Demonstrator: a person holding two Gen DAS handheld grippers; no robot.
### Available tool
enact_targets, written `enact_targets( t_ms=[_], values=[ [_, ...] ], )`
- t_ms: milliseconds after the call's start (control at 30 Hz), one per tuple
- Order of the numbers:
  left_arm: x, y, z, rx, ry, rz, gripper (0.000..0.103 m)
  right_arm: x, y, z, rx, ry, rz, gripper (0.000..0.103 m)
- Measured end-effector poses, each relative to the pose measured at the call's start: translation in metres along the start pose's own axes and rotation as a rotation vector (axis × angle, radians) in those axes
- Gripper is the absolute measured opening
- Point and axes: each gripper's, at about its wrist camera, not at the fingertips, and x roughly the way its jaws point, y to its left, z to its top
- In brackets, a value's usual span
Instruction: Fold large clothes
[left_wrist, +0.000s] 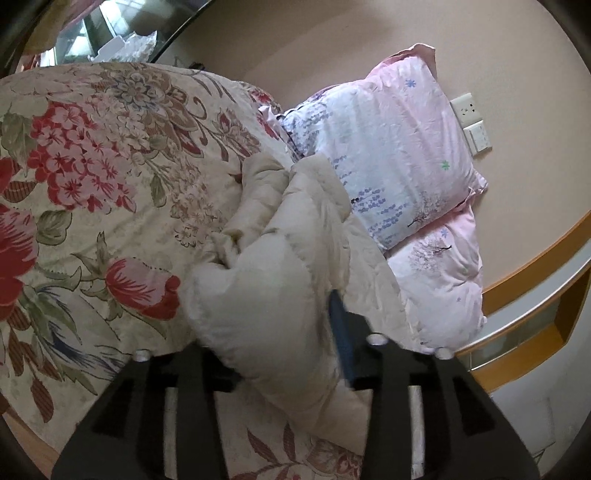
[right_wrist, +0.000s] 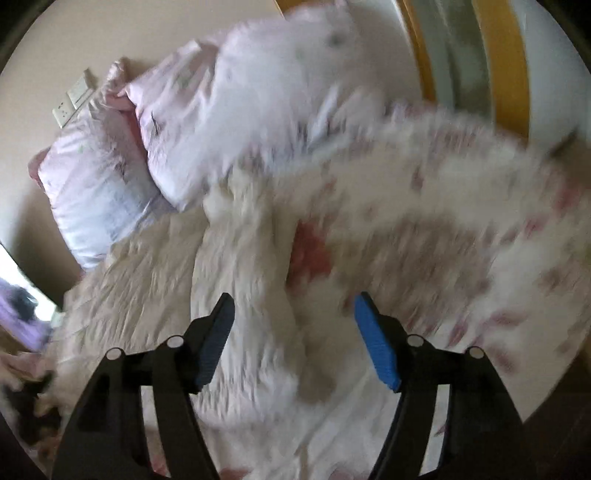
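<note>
A cream quilted padded garment (left_wrist: 273, 258) lies bunched on the floral bedspread (left_wrist: 92, 166). A thick fold of it bulges up between the fingers of my left gripper (left_wrist: 280, 332). It touches the blue pad of the right finger (left_wrist: 341, 332) and covers the left finger, so the grip cannot be read. In the blurred right wrist view, my right gripper (right_wrist: 293, 306) hangs open above the same cream garment (right_wrist: 236, 258). Nothing sits between its blue pads.
Two pink and white pillows (left_wrist: 399, 147) lean against the beige wall at the head of the bed. Wall sockets (left_wrist: 471, 122) sit beside them. A wooden bed frame (left_wrist: 535, 266) runs along the right. The pillows (right_wrist: 96, 192) and floral bedspread (right_wrist: 443, 221) also fill the right wrist view.
</note>
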Motion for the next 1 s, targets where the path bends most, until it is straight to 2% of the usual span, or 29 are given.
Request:
enact_targets(
  t_ms=[133, 233, 367, 533, 633, 867, 1000],
  values=[
    [0.002, -0.001, -0.003, 0.008, -0.012, 0.014, 0.058, -0.003, 0.062, 0.007, -0.205, -0.048, 0.075, 0.068],
    [0.003, -0.004, -0.004, 0.025, -0.018, 0.025, 0.059, 0.011, 0.116, 0.002, -0.348, -0.029, 0.132, 0.066],
    [0.003, -0.008, -0.005, 0.052, -0.023, 0.034, 0.059, 0.036, 0.166, -0.011, -0.462, 0.019, 0.140, 0.066],
    [0.004, -0.008, -0.005, 0.069, -0.019, 0.042, 0.059, 0.060, 0.193, -0.021, -0.522, 0.065, 0.114, 0.066],
    [0.006, -0.008, -0.005, 0.068, -0.016, 0.046, 0.059, 0.069, 0.198, -0.024, -0.531, 0.078, 0.091, 0.066],
    [0.011, -0.011, -0.005, 0.083, -0.014, 0.049, 0.059, 0.108, 0.209, -0.041, -0.586, 0.171, 0.037, 0.071],
    [0.011, -0.019, -0.002, 0.109, -0.026, 0.025, 0.054, 0.117, 0.213, -0.048, -0.616, 0.190, 0.014, 0.071]
  ],
)
